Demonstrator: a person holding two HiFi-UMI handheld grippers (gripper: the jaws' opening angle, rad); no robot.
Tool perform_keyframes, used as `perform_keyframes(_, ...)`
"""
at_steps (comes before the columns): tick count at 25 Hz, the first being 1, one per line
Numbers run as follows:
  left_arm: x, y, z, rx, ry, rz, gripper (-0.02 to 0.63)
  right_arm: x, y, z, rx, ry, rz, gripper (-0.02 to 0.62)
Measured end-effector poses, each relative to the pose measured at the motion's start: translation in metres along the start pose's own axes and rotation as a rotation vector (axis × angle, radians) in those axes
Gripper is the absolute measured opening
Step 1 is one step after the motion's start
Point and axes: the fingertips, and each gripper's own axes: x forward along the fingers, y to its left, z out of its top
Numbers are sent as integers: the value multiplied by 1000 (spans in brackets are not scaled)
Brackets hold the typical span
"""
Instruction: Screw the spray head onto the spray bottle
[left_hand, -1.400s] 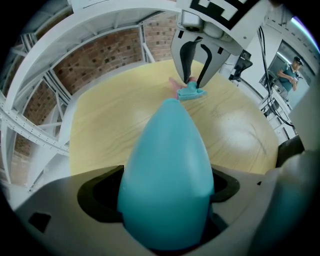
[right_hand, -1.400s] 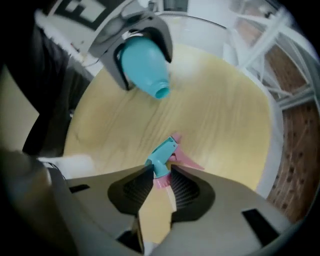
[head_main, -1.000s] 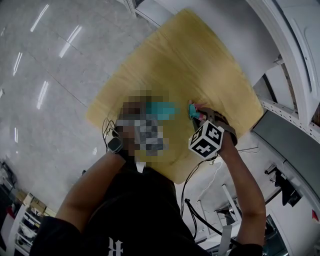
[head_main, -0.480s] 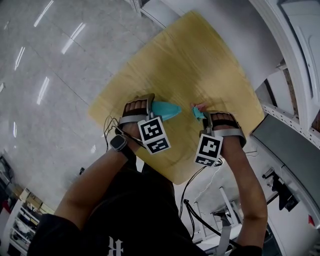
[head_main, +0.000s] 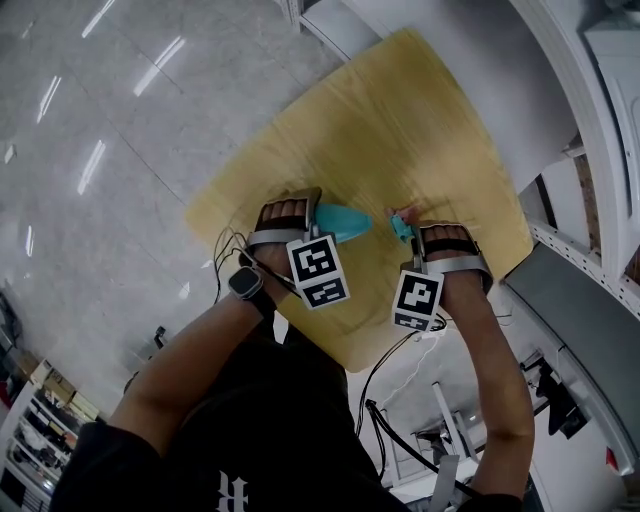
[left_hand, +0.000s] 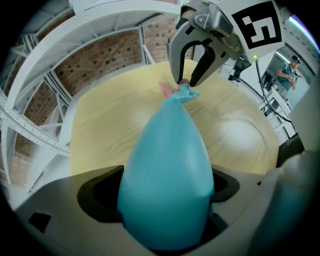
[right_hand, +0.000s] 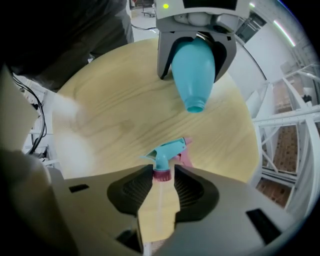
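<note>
A teal spray bottle (left_hand: 167, 165) with no cap is held by its body in my left gripper (left_hand: 167, 179), jaws shut on it; its open neck (right_hand: 195, 106) points toward the other gripper. My right gripper (right_hand: 162, 175) is shut on the pink collar of the teal spray head (right_hand: 166, 151), whose clear dip tube runs back between the jaws. In the head view the bottle (head_main: 342, 222) and spray head (head_main: 400, 227) face each other above the table with a small gap, left gripper (head_main: 322, 218) and right gripper (head_main: 408, 238) side by side.
Both grippers hover over a round pale wooden table (head_main: 400, 120). White metal racking (head_main: 590, 150) stands along the right side. Black cables (head_main: 395, 370) hang past the near table edge. Grey polished floor (head_main: 100, 150) lies left. A person (left_hand: 288, 70) stands far off.
The right gripper has rolled about its own axis with the spray head in it, its marker cube turning. The left gripper and bottle have stayed put.
</note>
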Motion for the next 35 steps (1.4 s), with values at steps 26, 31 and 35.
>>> perform_keyframes(26,-5,3,-3,54,-57,1,451,-28,-33,3,564,-408,87,115)
perform_keyframes(31,-10,8,2,-39,-154,-50,448,-62,-44,-7,1033,-710,52,115)
perform_keyframes(35,-37,8,24,-158,-324,-130,446,-99,-43,-20,1254,-889,2,115)
